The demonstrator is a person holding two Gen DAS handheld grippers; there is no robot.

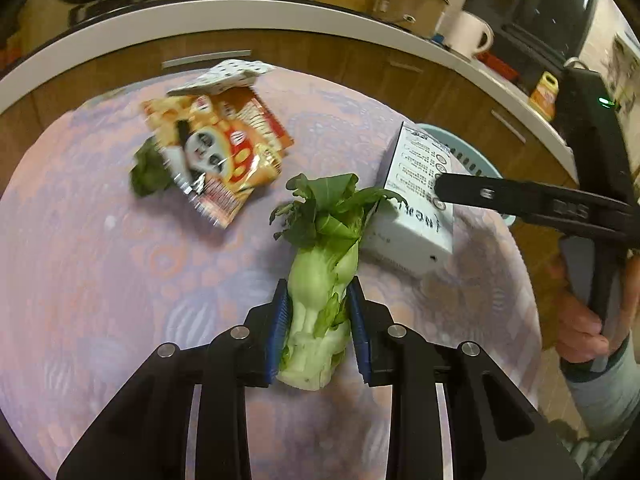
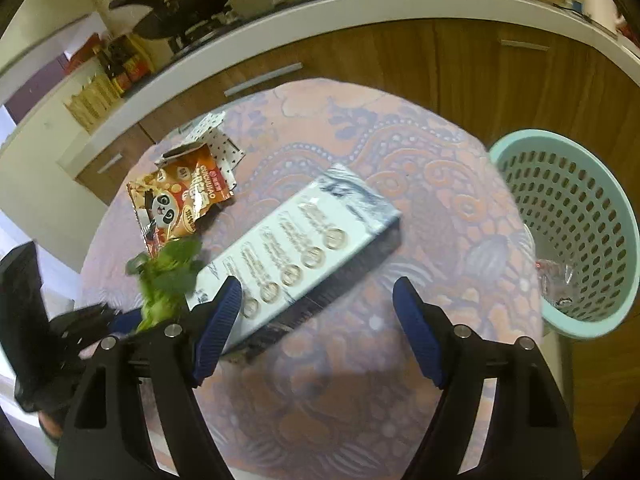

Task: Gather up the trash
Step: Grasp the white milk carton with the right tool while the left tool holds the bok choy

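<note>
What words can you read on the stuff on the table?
"GUOQUIAO", roughly, is on the orange panda snack bag; its smaller print is too blurred.
The white carton has rows of small print beside round symbols, too small and blurred to read.
The yellow bottle on the counter has a label that is unreadable.

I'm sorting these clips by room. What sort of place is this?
Most likely a home kitchen: a frying pan sits on a stove on the white counter, a lidded pot and mug stand there too, with wooden cabinets below.
</note>
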